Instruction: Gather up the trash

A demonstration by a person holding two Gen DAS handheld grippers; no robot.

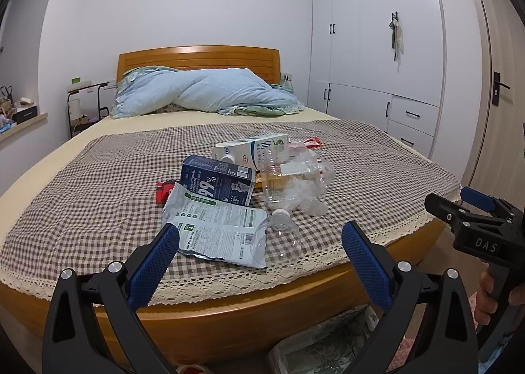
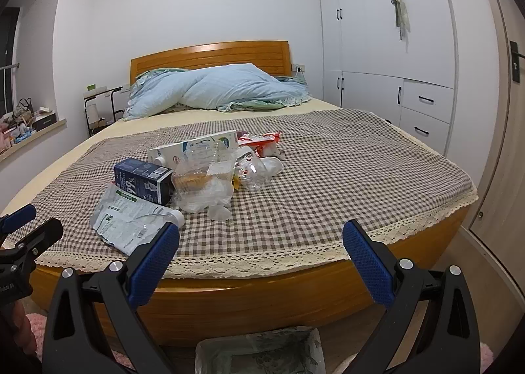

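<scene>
Brown-checked bedspread (image 1: 361, 157); navy carton (image 1: 218, 182); blue quilt (image 1: 210, 91).

Wooden bed (image 2: 249, 305) with checked cover (image 2: 344, 177), blue quilt (image 1: 210, 91) heaped by headboard (image 1: 197, 60); white wardrobe (image 1: 377, 29) alongside.

Glossy wooden bed frame (image 2: 249, 301) (lacquered), matt checked cloth bedspread (image 2: 328, 196), clear plastic bottles (image 1: 288, 183).

Even, bright indoor light; fisheye-bent edges
</scene>
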